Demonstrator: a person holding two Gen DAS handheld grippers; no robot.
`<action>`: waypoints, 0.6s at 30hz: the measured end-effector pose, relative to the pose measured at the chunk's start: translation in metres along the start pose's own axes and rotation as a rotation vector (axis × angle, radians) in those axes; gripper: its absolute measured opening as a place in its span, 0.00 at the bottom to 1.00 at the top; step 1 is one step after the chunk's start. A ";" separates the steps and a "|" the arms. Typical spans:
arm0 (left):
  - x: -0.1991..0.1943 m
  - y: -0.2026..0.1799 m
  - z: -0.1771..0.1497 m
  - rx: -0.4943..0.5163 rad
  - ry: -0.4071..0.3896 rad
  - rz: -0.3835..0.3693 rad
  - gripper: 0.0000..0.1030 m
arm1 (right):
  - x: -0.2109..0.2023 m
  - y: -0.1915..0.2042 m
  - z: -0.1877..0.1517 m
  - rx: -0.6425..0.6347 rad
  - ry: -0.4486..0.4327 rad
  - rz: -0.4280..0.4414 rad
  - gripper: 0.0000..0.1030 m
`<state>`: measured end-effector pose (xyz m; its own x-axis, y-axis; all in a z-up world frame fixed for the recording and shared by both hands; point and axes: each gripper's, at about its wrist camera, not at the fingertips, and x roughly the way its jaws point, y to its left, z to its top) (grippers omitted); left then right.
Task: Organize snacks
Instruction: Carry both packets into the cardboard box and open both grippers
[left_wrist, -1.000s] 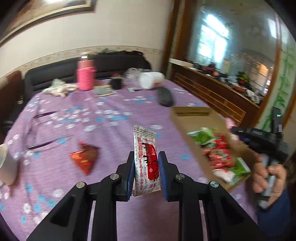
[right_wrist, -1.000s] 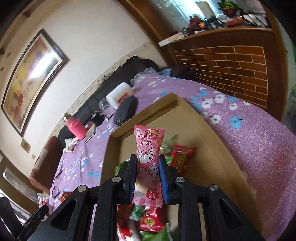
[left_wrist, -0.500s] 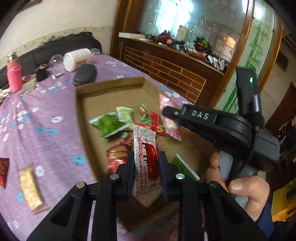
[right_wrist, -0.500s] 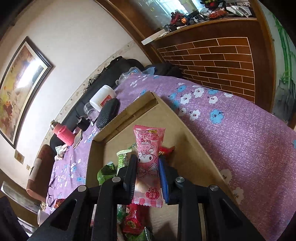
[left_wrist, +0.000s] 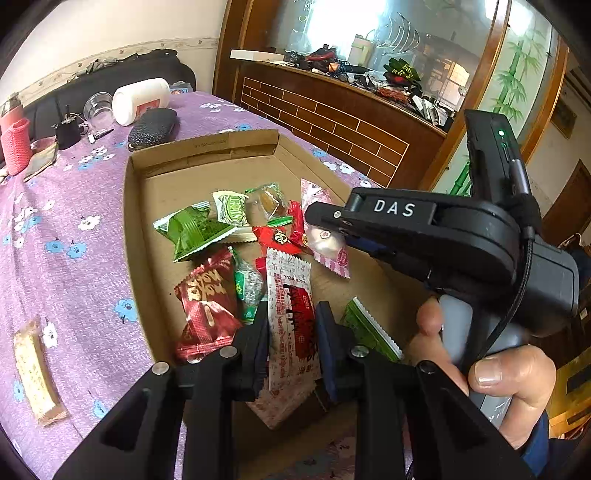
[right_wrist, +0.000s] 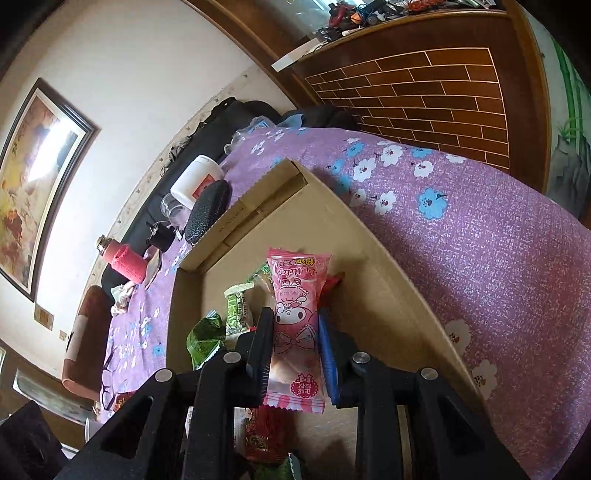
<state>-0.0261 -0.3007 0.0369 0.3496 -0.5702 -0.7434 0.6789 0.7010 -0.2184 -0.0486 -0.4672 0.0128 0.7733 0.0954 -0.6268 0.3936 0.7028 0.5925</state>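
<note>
Snacks piled loose in the cardboard box on the purple cloth, white-red packet pinched in left gripper above, pink bunny packet clamped in right gripper.

I see a shallow, open brown cardboard box lying flat on purple flowered cloth, with loose wrapped snacks inside. A white and red printed snack packet stands upright, pinched between the pads of my left gripper above the box floor. A pink packet with a cartoon rabbit stands upright, clamped in my right gripper over the box. Beneath lie a shiny green packet, a dark red foil packet and smaller red and green sweets. A tan wrapped bar lies outside the box on the cloth.
</note>
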 end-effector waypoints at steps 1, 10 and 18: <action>0.000 0.000 0.000 0.001 0.001 -0.001 0.23 | 0.000 0.000 0.000 0.000 0.002 0.002 0.25; -0.005 -0.001 0.000 0.001 -0.007 -0.003 0.24 | -0.003 0.000 0.000 0.002 -0.013 0.008 0.27; -0.021 0.005 0.003 -0.020 -0.034 -0.008 0.26 | -0.016 0.003 0.001 -0.021 -0.085 -0.015 0.29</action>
<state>-0.0281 -0.2863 0.0533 0.3661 -0.5895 -0.7200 0.6689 0.7046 -0.2368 -0.0593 -0.4674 0.0255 0.8075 0.0251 -0.5893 0.3951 0.7187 0.5721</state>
